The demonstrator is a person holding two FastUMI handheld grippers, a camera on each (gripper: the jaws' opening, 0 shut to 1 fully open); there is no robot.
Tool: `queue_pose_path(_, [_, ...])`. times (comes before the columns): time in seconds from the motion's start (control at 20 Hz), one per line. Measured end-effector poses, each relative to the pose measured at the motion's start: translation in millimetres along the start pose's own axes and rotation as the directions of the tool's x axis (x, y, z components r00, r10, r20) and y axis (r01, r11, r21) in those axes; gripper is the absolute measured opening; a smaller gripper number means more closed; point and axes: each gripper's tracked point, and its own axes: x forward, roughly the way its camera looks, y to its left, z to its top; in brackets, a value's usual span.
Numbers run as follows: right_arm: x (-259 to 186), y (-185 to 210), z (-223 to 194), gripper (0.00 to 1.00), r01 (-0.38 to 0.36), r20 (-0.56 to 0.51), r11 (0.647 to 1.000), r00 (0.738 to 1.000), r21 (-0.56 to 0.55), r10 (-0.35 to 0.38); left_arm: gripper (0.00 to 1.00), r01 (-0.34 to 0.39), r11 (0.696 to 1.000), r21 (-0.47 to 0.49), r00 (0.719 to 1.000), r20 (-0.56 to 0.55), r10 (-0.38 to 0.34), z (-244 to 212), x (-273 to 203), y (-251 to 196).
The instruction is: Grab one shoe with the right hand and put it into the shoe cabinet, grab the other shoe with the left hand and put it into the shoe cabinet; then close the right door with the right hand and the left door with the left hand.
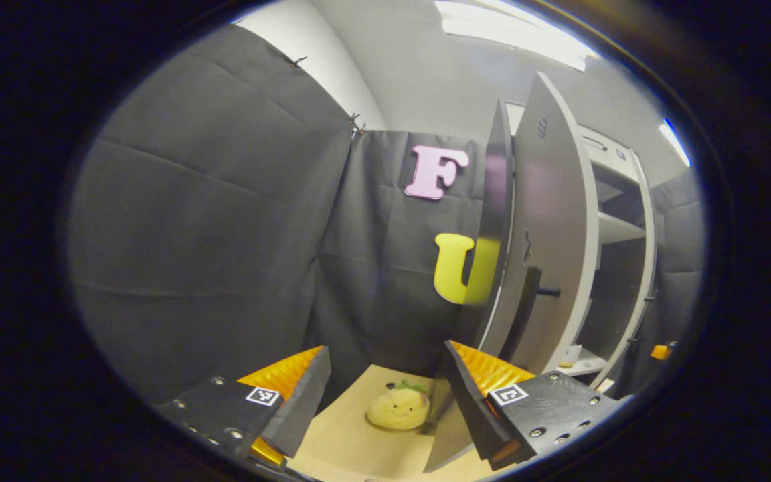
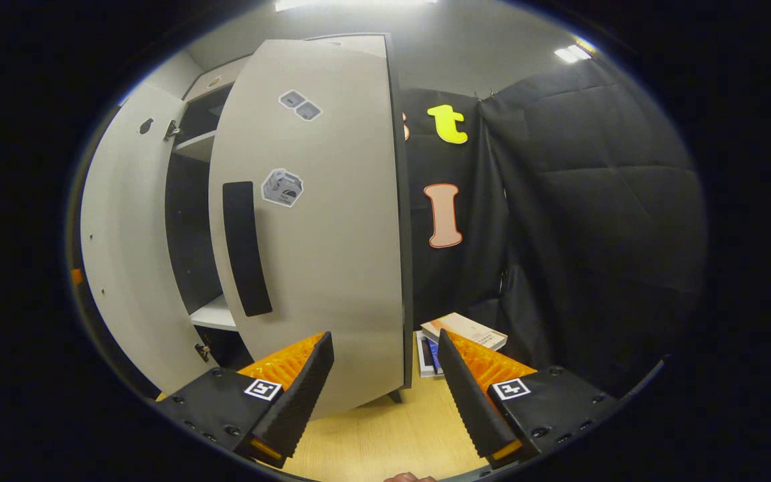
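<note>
The pale shoe cabinet stands with both doors swung out. In the right gripper view the right door (image 2: 332, 234) is half open and carries a black handle (image 2: 246, 248). The left door (image 2: 124, 234) shows its inner face, and dark shelves (image 2: 191, 214) lie between them. My right gripper (image 2: 385, 337) is open and empty, just in front of the right door's lower edge. In the left gripper view a door (image 1: 553, 221) is seen nearly edge-on, with shelves (image 1: 616, 231) behind it. A small pale thing (image 1: 569, 355) lies on the low shelf, too small to identify. My left gripper (image 1: 385, 348) is open and empty.
A yellow plush toy (image 1: 399, 408) sits on the wooden floor (image 1: 345, 448) between my left fingers, beside the door's foot. A few books (image 2: 462, 331) lie on the floor right of the cabinet. Black cloth walls close in both sides.
</note>
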Motion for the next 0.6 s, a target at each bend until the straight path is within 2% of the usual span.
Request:
queue_pose_path(0.15, [-6, -3, -2, 0.98, 0.016, -0.022, 1.0, 1.0, -0.007, -0.016, 0.96, 0.015, 0.999, 0.052, 1.0, -0.017, -0.014, 1, 26, -2])
queue_pose_path(0.5, [-35, -22, 17, 0.96, 0.087, 0.04, 0.996, 0.995, -0.003, -0.087, 0.96, 0.143, 0.985, 0.095, 0.99, -0.029, -0.141, -2, 59, -56])
queue_pose_path(0.6, [-31, -25, 18, 0.98, 0.092, 0.041, 0.996, 0.995, 0.002, -0.092, 0.95, 0.142, 0.982, 0.121, 0.99, -0.014, -0.141, 2, 57, -61])
